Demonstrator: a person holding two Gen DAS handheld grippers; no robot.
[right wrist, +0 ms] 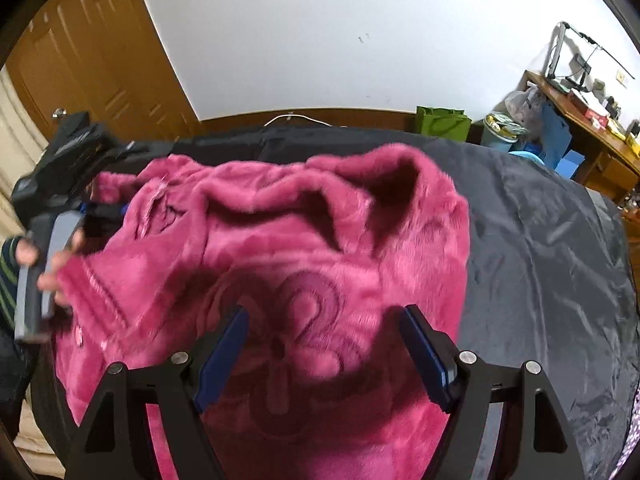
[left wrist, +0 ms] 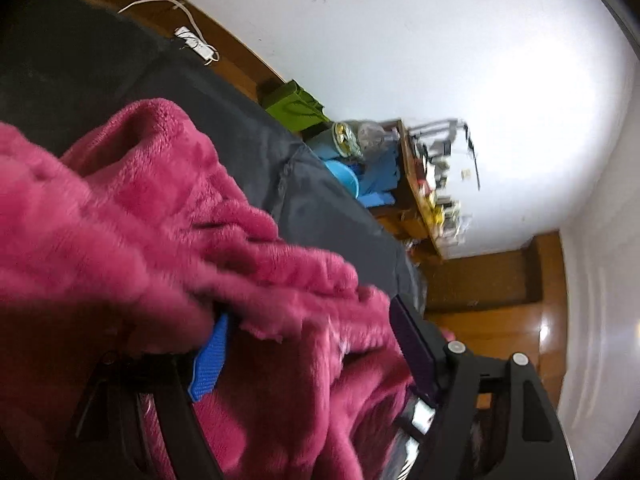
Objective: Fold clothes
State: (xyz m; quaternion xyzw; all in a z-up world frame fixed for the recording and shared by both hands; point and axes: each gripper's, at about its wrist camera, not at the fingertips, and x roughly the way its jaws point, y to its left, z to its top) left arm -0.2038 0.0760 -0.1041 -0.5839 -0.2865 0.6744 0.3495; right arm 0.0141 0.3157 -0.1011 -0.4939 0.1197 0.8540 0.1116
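Observation:
A fluffy pink fleece garment with an embossed flower lies rumpled on a dark grey cover. My right gripper hovers open just over the flower, nothing between its blue pads. In the left wrist view the same garment is bunched up close to the camera. It drapes over the blue-padded finger and fills the gap of my left gripper, whose jaws stand wide and open. From the right wrist view the left gripper sits at the garment's far left edge, held by a hand.
The grey cover spreads bare to the right of the garment. Beyond it stand a green bag, a blue bin and a cluttered wooden desk. A wooden door is at the back left. A white power strip lies on the floor.

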